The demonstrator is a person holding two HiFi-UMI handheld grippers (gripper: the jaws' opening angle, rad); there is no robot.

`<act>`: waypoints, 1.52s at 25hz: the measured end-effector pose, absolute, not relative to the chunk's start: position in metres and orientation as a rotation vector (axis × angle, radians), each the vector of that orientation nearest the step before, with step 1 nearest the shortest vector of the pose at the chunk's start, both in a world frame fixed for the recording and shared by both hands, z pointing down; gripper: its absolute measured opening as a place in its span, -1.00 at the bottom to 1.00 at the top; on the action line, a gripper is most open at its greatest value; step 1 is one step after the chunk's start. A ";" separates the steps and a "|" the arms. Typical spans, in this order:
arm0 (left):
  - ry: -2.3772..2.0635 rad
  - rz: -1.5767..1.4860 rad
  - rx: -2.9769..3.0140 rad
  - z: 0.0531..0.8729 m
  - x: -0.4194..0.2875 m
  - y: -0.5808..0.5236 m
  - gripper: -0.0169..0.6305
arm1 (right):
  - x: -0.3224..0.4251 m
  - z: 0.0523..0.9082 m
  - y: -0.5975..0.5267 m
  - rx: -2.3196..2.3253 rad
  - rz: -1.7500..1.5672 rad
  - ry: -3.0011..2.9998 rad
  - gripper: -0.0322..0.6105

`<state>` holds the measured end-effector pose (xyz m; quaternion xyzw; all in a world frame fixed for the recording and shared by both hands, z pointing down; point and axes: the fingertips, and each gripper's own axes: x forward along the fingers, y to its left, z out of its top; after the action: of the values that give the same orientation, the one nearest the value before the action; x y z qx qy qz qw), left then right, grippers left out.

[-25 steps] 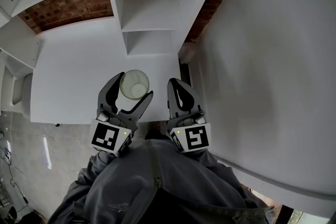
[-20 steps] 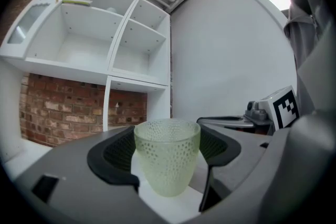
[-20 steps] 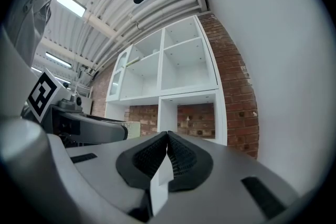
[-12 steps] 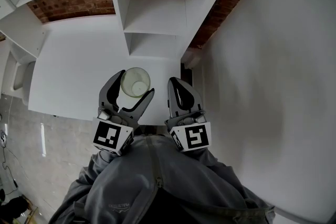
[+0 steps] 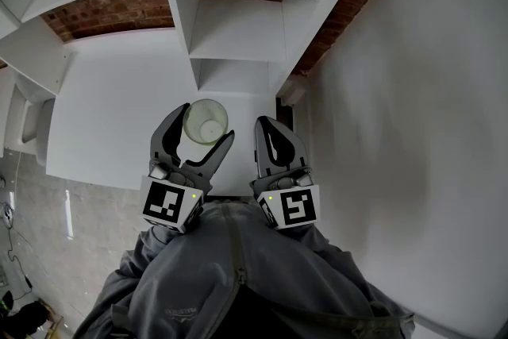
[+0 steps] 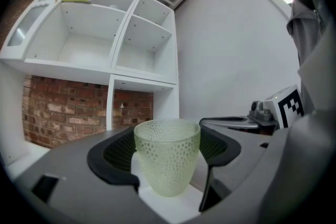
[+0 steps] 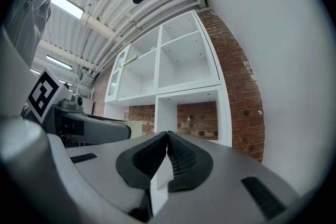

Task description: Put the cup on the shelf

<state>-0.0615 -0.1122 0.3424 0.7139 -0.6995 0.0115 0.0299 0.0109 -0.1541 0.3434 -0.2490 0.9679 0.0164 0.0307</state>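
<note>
Carrying: my left gripper point(image 5: 205, 125) clamps the dimpled pale-green glass cup point(image 6: 167, 157); right gripper point(image 5: 267, 128) closed (empty). Next, I judge: reach the white shelf point(image 5: 238, 28).

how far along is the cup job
Done: the left gripper is shut on the cup, which stands upright. In hand: it is held over the white counter in front of the shelf. Left: set it in a compartment and let go. The right gripper is shut, empty.
</note>
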 end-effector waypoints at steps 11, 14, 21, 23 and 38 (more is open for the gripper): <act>-2.092 0.046 2.266 0.340 -0.082 -0.142 0.20 | -0.017 0.338 -0.175 -0.819 0.024 2.969 -0.81; -2.079 0.049 2.275 0.341 -0.088 -0.152 0.20 | -0.024 0.340 -0.182 -0.833 -0.015 2.974 -0.81; -2.051 0.071 2.292 0.345 -0.100 -0.179 0.20 | -0.038 0.346 -0.206 -0.849 -0.030 2.983 -0.81; -2.048 0.059 2.285 0.346 -0.104 -0.186 0.20 | -0.041 0.351 -0.214 -0.850 0.000 2.993 -0.81; -2.070 0.059 2.274 0.347 -0.124 -0.236 0.20 | -0.066 0.365 -0.256 -0.835 -0.005 3.032 -0.81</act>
<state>-0.1237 -0.2361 0.3467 0.7389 -0.6727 0.0192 0.0329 -0.0655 -0.2564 0.3652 -0.2654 0.9641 -0.0015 -0.0014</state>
